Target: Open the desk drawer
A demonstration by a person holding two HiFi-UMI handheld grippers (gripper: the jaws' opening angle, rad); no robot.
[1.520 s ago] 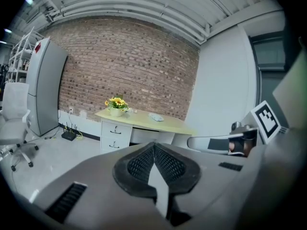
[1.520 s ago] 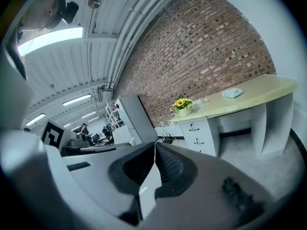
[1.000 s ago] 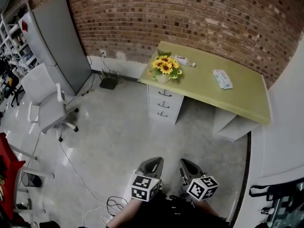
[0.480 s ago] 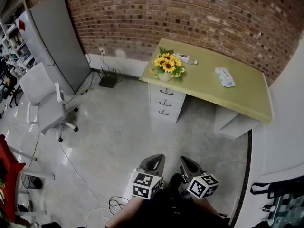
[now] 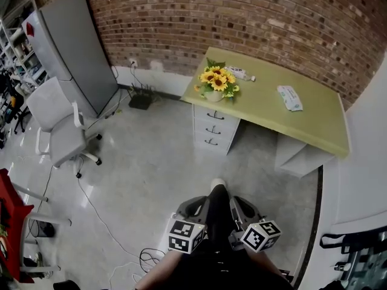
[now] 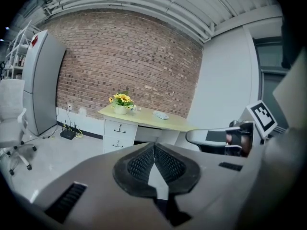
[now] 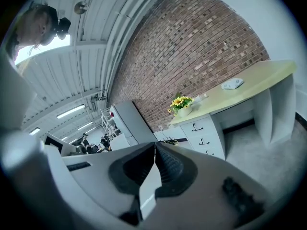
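Head view: the left hand-held gripper (image 5: 192, 208) and the right hand-held gripper (image 5: 244, 210) sit low in the picture, side by side, with the person's leg (image 5: 218, 213) between them. Neither carries anything. Across the floor (image 5: 151, 174), well apart from both, stands the table (image 5: 314, 122) against the brick wall (image 5: 242, 17). The drawers (image 5: 212, 128) hang under its left end – a stack of three, all shut. Flowers (image 5: 218, 82) stand on the top above them, a bottle (image 5: 240, 73) lies just behind the flowers, and a packet (image 5: 289, 98) lies further right. A chair (image 5: 57, 125) and a grey cabinet (image 5: 78, 47) are off to the left.

Left gripper view: the left hand-held gripper (image 6: 154, 148) is clenched, its pads pressed together with nothing between. The drawers (image 6: 117, 134) show far ahead, fronts flush, under the flowers (image 6: 121, 99). The right hand-held gripper (image 6: 237, 139) juts in from the right edge.

Right gripper view: the right hand-held gripper (image 7: 154, 150) is clenched on nothing too – pads meet along one line. The drawers (image 7: 204, 133) lie beyond and to the right, closed, with the flowers (image 7: 182, 102) above and the packet (image 7: 232, 84) further along the table (image 7: 259, 75).
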